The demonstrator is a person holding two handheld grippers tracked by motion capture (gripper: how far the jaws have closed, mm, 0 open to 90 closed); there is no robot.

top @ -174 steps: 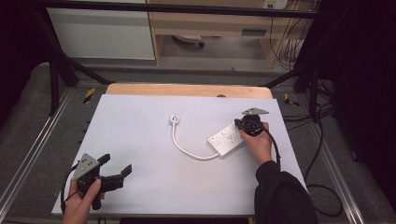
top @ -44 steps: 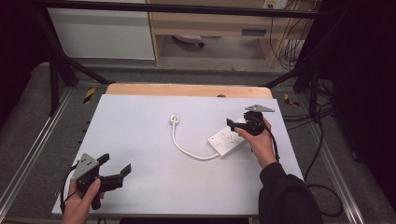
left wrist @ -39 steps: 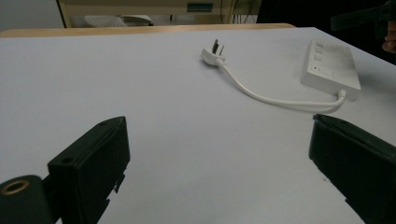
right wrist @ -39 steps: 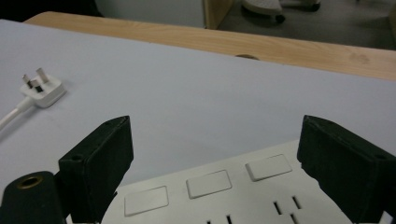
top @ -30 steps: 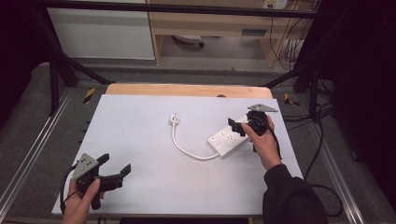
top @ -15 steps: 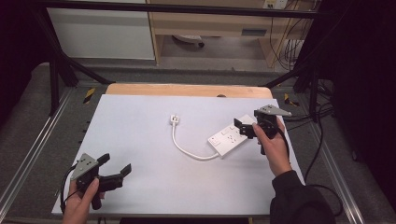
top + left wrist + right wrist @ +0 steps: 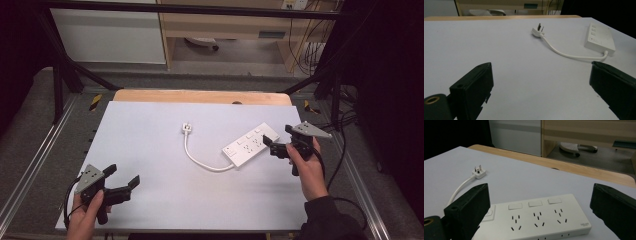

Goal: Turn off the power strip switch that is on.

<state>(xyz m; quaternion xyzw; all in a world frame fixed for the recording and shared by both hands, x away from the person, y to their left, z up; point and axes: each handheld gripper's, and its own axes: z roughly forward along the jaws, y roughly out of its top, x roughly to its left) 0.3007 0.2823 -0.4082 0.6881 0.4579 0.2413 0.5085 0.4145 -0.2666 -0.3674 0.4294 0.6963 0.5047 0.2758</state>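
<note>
Lying on the white counter: one white power strip, cord curling to its plug beyond. Right claw, jaws apart, just beside the strip's end. Left claw, jaws apart, well away from the strip.

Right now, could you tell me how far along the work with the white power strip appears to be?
Done: the power strip lies flat on the table, its cord curving to the unplugged plug. In hand: nothing is gripped; the right claw sits open just off the strip's far end, jaws either side of it in the right gripper view. Left: any gripping or plugging; the left claw waits open near the table's front corner.
</note>
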